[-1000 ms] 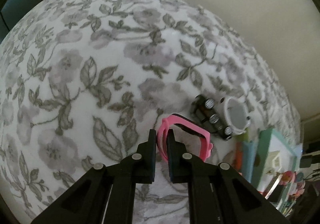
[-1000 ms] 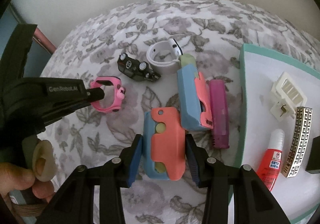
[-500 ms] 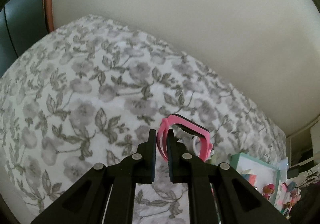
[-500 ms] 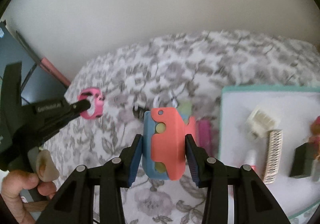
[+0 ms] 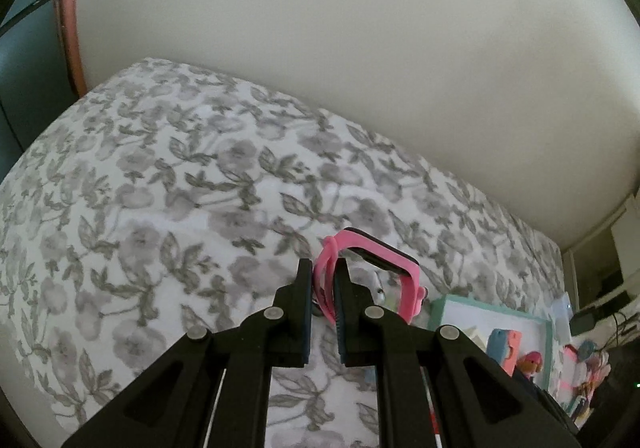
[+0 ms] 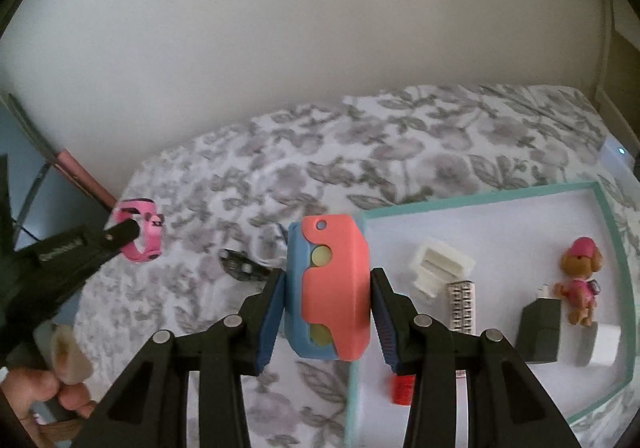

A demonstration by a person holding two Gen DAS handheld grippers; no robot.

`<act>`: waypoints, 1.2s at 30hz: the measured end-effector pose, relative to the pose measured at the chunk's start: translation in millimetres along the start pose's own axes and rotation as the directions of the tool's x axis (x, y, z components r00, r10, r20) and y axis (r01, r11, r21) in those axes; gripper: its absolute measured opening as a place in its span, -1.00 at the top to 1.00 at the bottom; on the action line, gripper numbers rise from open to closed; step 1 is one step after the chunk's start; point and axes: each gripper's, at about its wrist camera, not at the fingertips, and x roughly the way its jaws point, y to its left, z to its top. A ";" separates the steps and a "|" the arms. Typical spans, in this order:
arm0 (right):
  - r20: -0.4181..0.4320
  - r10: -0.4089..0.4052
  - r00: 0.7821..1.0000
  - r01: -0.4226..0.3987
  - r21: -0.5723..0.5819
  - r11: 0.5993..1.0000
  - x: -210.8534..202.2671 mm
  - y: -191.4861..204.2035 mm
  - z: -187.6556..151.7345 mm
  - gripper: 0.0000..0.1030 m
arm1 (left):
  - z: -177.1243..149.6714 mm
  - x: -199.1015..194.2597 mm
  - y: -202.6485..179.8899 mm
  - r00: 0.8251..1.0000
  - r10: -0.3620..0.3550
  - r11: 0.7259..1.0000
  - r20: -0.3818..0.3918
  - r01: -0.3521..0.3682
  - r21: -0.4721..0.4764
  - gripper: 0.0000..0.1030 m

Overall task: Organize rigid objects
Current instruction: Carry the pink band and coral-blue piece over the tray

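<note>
While aloft over floral tabletop: left gripper fingers clamped on pink watch — right gripper fingers clamped on blue-coral case, centre frame.

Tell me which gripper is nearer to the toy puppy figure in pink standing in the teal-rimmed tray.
Right. The right gripper, clamped on a blue-and-coral case, hangs at the tray's near edge; the puppy stands further right. The left gripper, holding a pink watch, is far left.

The black plastic left gripper has round silver screws and dark blue pads. The black plastic right gripper has ribbed blue pads. At the lower left, a hand squeezes a cream trigger.
</note>
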 end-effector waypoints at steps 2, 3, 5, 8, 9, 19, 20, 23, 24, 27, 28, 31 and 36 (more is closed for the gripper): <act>-0.008 -0.023 1.000 0.023 0.020 1.000 2.2 -14.4 0.0 0.14 | -3.9 6.2 -12.7 1.000 -0.015 1.000 -0.020 0.015 0.027 0.81; -0.009 -0.032 0.999 0.032 0.029 0.999 1.9 -20.0 -0.2 0.14 | -5.9 8.8 -18.6 0.999 -0.025 0.999 -0.029 0.026 0.036 0.81; -0.008 -0.063 0.998 0.064 0.065 0.996 -0.4 -38.4 1.2 0.14 | -10.7 13.9 -31.9 0.998 -0.049 0.997 -0.050 0.052 0.057 0.81; -0.002 -0.108 0.994 0.108 0.111 0.988 -6.9 -64.7 3.4 0.14 | -21.7 22.7 -58.6 0.993 -0.072 0.990 -0.088 0.082 0.113 0.81; 0.000 -0.117 0.993 0.116 0.129 0.985 -8.5 -72.1 4.0 0.14 | -24.3 24.4 -65.0 0.992 -0.077 0.988 -0.098 0.089 0.126 0.81; 0.002 -0.203 0.979 0.195 0.269 0.943 -28.9 -138.2 4.6 0.14 | -60.6 41.2 -133.5 0.972 -0.127 0.949 -0.200 0.178 0.262 0.81; 0.002 -0.215 0.977 0.206 0.276 0.939 -30.8 -142.8 4.4 0.14 | -63.5 43.3 -137.3 0.971 -0.122 0.946 -0.207 0.177 0.272 0.81; 0.001 -0.241 0.971 0.230 0.290 0.929 -34.4 -153.2 2.5 0.14 | -72.3 51.3 -145.9 0.967 -0.105 0.939 -0.231 0.172 0.296 0.81; 0.000 -0.245 0.969 0.234 0.295 0.926 -34.5 -155.8 2.5 0.14 | -73.7 52.9 -146.7 0.967 -0.100 0.939 -0.236 0.171 0.300 0.81; -0.010 -0.254 0.967 0.246 0.299 0.922 -32.8 -159.8 1.2 0.14 | -79.4 61.0 -147.3 0.964 -0.081 0.938 -0.254 0.160 0.308 0.81; -0.014 -0.255 0.967 0.247 0.297 0.922 -31.9 -160.2 0.4 0.14 | -80.8 63.2 -147.0 0.963 -0.076 0.938 -0.260 0.157 0.308 0.81; -0.031 -0.251 0.967 0.249 0.288 0.925 -25.6 -161.0 -1.8 0.14 | -85.6 69.7 -145.9 0.960 -0.063 0.938 -0.274 0.151 0.311 0.81; -0.062 -0.252 0.966 0.259 0.282 0.924 -14.7 -163.8 -8.0 0.14 | -95.1 82.8 -146.4 0.952 -0.036 0.934 -0.305 0.140 0.328 0.80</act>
